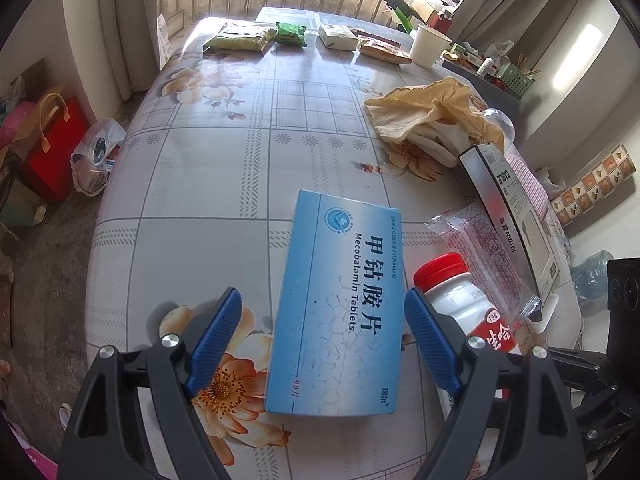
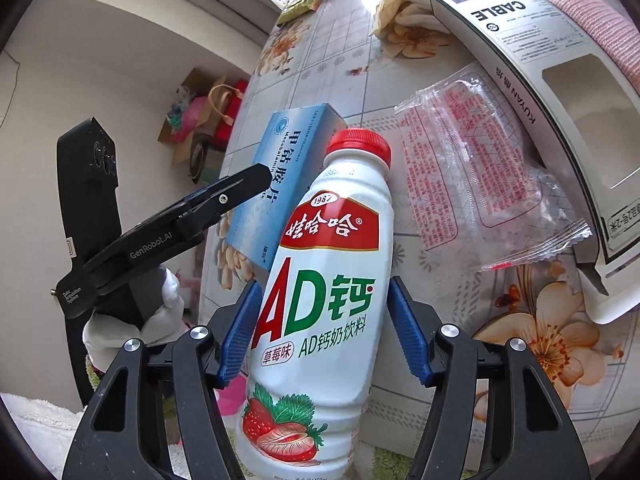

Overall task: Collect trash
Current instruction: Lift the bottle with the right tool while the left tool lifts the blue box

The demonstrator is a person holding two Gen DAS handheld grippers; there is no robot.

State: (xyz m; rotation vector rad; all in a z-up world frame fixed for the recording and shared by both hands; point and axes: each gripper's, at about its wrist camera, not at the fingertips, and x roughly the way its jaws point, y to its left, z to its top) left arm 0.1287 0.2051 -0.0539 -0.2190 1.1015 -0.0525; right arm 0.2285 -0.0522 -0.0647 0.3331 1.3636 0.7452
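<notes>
Right wrist view shows the right gripper [image 2: 324, 328] with its blue pads against both sides of the white milk-drink bottle [image 2: 320, 300], seemingly clamped at the label, where the body is widest and a hold is surest; red cap on, contents cannot be told. Left gripper [image 1: 322, 344] is spread wide astride the blue tablet box [image 1: 340, 304], touching neither side, likely lining up a grasp. Both lie near the table's [image 1: 200, 184] near edge, with a clear wrapper [image 2: 480, 184] and cable box [image 2: 540, 72] toward its right edge.
</notes>
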